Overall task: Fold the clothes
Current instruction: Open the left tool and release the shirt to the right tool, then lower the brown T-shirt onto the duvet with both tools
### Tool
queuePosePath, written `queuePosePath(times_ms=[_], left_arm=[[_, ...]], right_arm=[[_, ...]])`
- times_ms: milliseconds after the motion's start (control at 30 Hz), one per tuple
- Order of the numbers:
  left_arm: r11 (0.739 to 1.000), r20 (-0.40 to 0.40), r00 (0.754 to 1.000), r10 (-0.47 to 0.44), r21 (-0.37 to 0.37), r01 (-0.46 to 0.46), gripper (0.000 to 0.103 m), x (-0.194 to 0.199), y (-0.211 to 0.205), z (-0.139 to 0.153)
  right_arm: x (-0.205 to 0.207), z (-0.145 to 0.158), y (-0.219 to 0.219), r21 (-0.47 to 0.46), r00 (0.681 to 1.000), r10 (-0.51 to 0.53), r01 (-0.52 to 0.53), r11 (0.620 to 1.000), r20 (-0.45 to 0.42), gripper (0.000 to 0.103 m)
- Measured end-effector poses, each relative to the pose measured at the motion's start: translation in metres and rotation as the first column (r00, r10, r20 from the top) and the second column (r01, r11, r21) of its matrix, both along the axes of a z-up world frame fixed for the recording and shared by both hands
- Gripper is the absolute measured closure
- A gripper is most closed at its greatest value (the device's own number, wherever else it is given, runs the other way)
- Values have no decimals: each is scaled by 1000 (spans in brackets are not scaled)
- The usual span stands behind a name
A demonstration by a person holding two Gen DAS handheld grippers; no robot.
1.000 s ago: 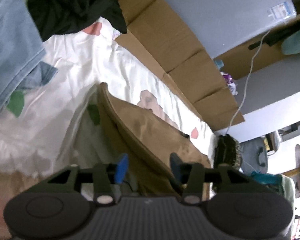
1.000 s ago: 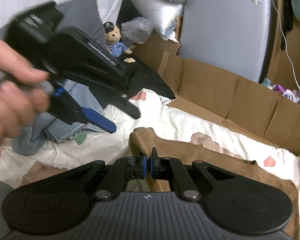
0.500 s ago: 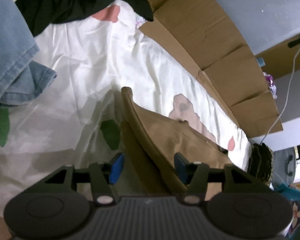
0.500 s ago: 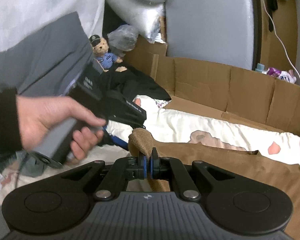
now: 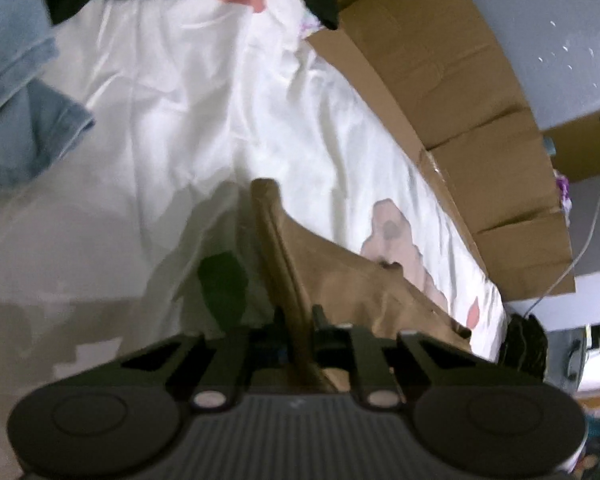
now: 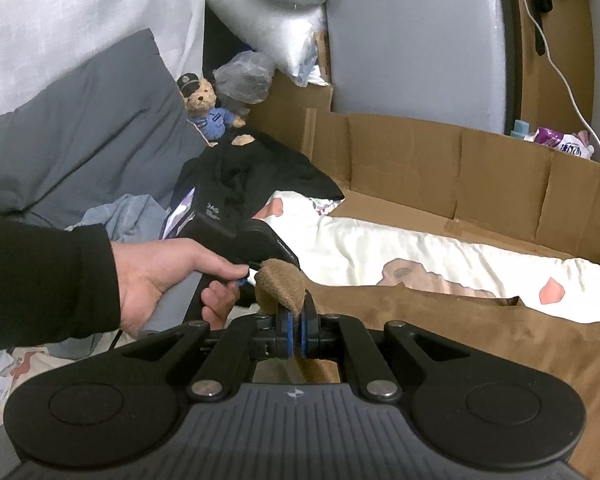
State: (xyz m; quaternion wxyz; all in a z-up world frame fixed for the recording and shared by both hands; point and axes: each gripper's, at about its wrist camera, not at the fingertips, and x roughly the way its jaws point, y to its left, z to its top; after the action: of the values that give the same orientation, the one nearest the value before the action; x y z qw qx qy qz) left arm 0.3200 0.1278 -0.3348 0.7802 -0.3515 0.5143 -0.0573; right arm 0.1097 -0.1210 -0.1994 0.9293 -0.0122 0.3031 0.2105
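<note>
Both tongs clamped on one brown garment, lying on the bed.
Left tongs [image 5: 298,326] pinch the brown garment [image 5: 340,276] edge; right tongs [image 6: 295,330] grip its raised corner beside them, remainder spread across the white sheet [image 6: 400,248].

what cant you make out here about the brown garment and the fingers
- Left wrist view: left gripper pads, hidden by the brown garment and shadow.
- Right wrist view: garment's near and right parts, hidden behind the right gripper body and cut by the frame edge.
- Both views: garment type, too bunched.
</note>
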Motion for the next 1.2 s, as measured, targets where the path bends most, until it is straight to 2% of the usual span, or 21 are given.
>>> queuePosePath(times_ms=[100, 267, 400, 533, 767, 1000, 1200], left_arm=[[1000, 48, 999, -2, 10, 1, 95, 0, 3, 13], [999, 86, 996, -25, 34, 22, 95, -2, -2, 40], [998, 119, 992, -47, 53, 41, 95, 0, -13, 64], [994, 149, 985, -84, 87, 72, 95, 4, -30, 87], [981, 192, 969, -155, 145, 128, 96, 11, -76, 119], [964, 215, 949, -231, 181, 193, 95, 22, -133, 139], [950, 214, 934, -287, 192, 248, 95, 28, -188, 140]], right_arm=[[0, -1, -1, 16, 1000, -1, 1, 1000, -14, 101], [-3, 0, -4, 37, 1000, -5, 6, 999, -20, 101], [-10, 4, -8, 72, 999, -17, 20, 997, -34, 101], [-22, 9, -10, 63, 999, -27, 28, 998, -21, 101], [-27, 17, -38, 126, 993, -111, 114, 985, -28, 101], [-30, 23, -84, 210, 970, -231, 240, 948, -70, 101], [-37, 24, -123, 255, 945, -311, 326, 910, -97, 101]])
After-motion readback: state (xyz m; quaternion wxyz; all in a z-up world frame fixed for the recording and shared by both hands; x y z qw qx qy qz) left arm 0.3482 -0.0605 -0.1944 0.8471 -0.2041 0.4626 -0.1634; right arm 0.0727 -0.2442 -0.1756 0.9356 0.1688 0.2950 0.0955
